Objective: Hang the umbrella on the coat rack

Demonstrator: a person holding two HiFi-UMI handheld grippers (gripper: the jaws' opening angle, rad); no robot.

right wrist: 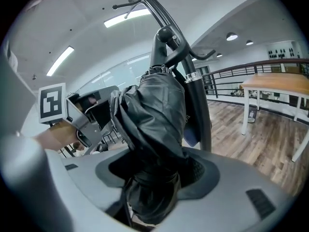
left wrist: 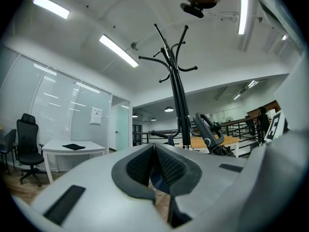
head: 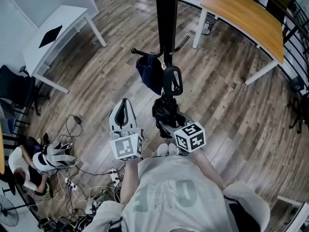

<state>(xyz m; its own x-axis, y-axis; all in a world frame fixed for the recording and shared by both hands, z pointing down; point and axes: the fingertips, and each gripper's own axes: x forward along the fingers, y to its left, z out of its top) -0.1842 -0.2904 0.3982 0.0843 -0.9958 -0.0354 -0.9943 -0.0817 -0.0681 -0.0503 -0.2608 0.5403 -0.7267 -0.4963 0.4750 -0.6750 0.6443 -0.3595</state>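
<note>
The black coat rack (head: 166, 23) rises straight ahead, its hooks spreading overhead in the left gripper view (left wrist: 175, 71). A folded black umbrella (head: 166, 111) points its loop handle (head: 172, 81) up against the pole. My right gripper (head: 170, 124) is shut on the umbrella's bunched canopy (right wrist: 153, 124), and the handle (right wrist: 166, 38) reaches toward the rack's pole (right wrist: 195, 105). My left gripper (head: 124, 105) hovers to the left of the umbrella, its pads (left wrist: 166, 170) together with nothing between them. The umbrella handle (left wrist: 205, 132) shows to its right.
A dark blue bag (head: 148, 74) hangs low on the rack. A white table (head: 53, 33) stands at the far left, a wooden table (head: 246, 13) at the far right by a railing. Cables (head: 72, 178) and a person (head: 29, 163) are on the floor at lower left.
</note>
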